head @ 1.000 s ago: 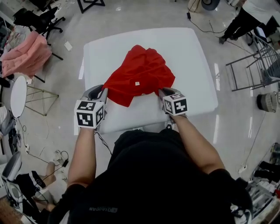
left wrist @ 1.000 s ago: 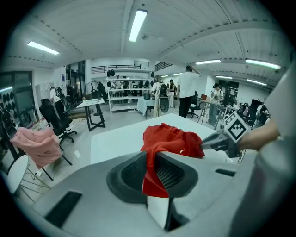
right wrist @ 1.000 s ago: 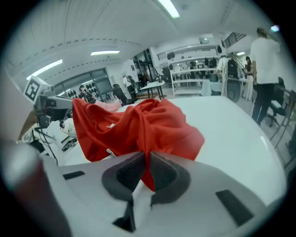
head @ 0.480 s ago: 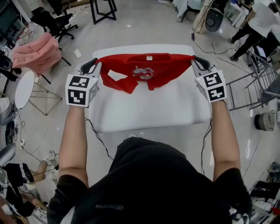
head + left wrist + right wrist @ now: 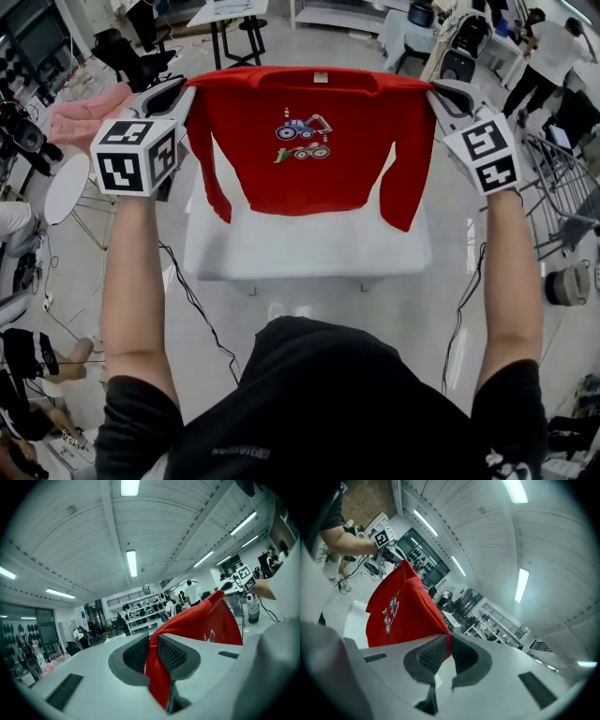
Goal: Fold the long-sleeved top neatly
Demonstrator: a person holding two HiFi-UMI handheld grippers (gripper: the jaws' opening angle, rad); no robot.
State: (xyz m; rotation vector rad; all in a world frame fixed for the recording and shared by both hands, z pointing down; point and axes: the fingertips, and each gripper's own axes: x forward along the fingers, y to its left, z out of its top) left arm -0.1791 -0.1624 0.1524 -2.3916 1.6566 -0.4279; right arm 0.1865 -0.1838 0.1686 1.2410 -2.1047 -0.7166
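The red long-sleeved top (image 5: 309,159) hangs spread out in the air above the white table (image 5: 309,253), its vehicle print facing me. Both sleeves dangle at the sides, the right sleeve (image 5: 405,187) lower than the left one (image 5: 208,178). My left gripper (image 5: 178,94) is shut on the top's left shoulder. The left gripper view shows red cloth (image 5: 197,625) pinched between the ribbed pads (image 5: 171,653). My right gripper (image 5: 441,94) is shut on the right shoulder. In the right gripper view the cloth (image 5: 403,611) runs into the closed jaws.
A pink garment (image 5: 89,108) lies over a chair at the far left beside a round white stool (image 5: 58,192). A metal rack (image 5: 572,159) stands at the right. People (image 5: 553,47) and desks are at the back. Cables trail on the floor.
Both grippers rose from the table's near edge and moved apart. The top went from a crumpled heap on the table to hanging stretched by its shoulders.
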